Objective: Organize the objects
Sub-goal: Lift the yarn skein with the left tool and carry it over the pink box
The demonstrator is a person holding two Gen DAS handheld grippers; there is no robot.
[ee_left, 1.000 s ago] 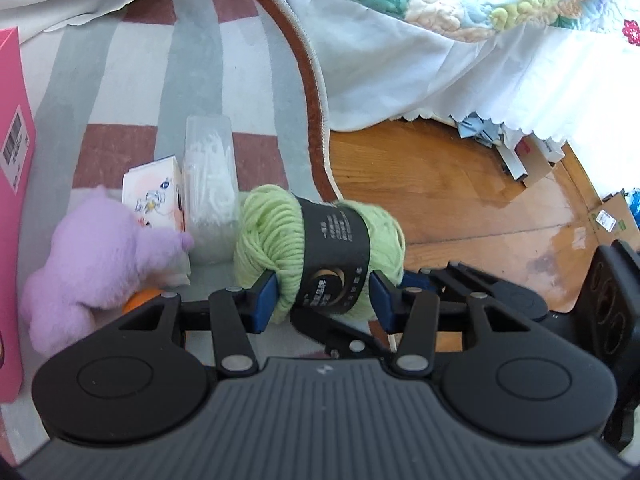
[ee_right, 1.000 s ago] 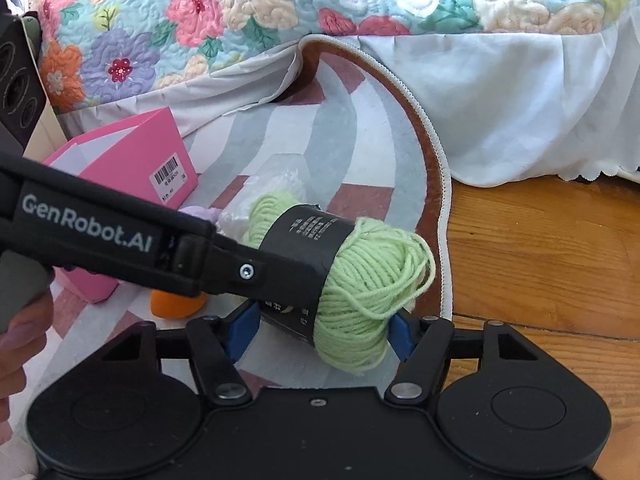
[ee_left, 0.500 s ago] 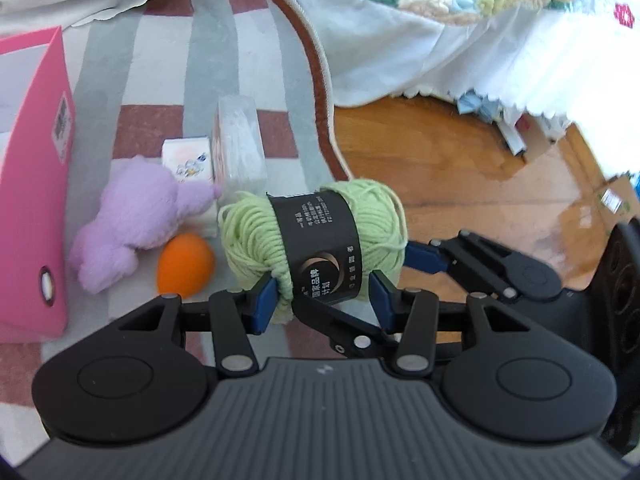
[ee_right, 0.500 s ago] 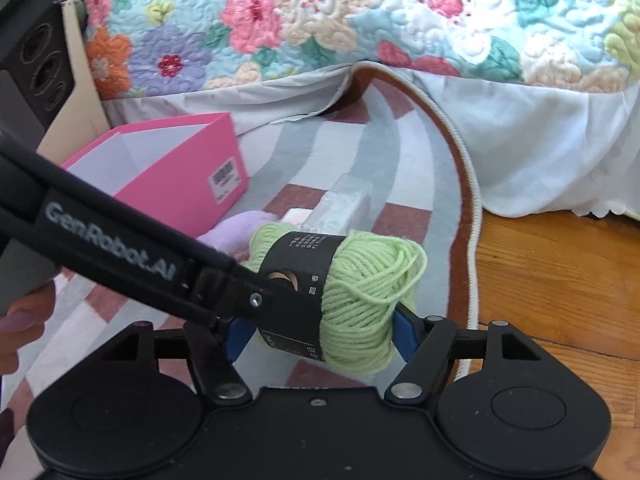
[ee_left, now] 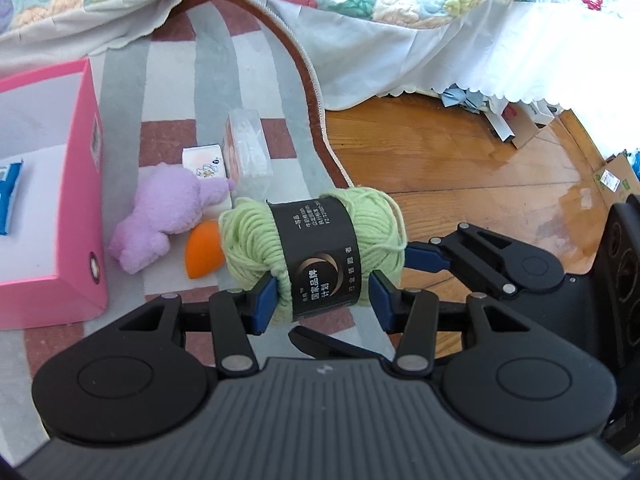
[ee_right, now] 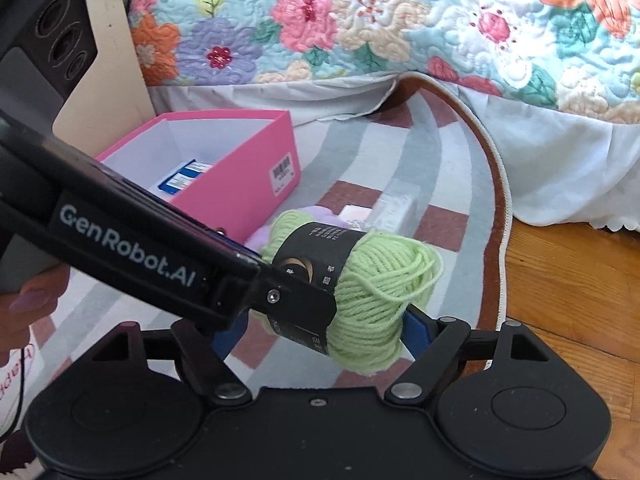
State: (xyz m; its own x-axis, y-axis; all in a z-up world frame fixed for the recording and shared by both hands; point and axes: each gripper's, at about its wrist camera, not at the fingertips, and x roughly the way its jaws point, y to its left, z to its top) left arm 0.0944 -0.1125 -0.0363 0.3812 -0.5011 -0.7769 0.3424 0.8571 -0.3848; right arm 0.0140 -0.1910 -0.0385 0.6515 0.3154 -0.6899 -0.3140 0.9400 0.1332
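A green yarn ball (ee_left: 312,256) with a black label is held in the air above the rug by both grippers. My left gripper (ee_left: 322,300) is shut on its middle, across the label. My right gripper (ee_right: 320,328) is shut on its two ends; the yarn ball shows there too (ee_right: 372,296). An open pink box (ee_left: 52,200) stands on the rug at the left, with blue packets inside (ee_right: 182,178). A purple plush toy (ee_left: 168,216), an orange object (ee_left: 204,252), a small white carton (ee_left: 204,162) and a clear wrapped pack (ee_left: 248,152) lie beside the box.
A striped rug (ee_left: 168,92) with a brown border covers the floor; bare wood floor (ee_left: 460,160) lies to the right. A bed with a floral quilt (ee_right: 360,20) and white skirt runs along the back. Cardboard scraps (ee_left: 520,120) lie under the bed.
Both grippers have lifted the yarn ball higher and drawn back, so the pink box and the toys on the rug have come into view.
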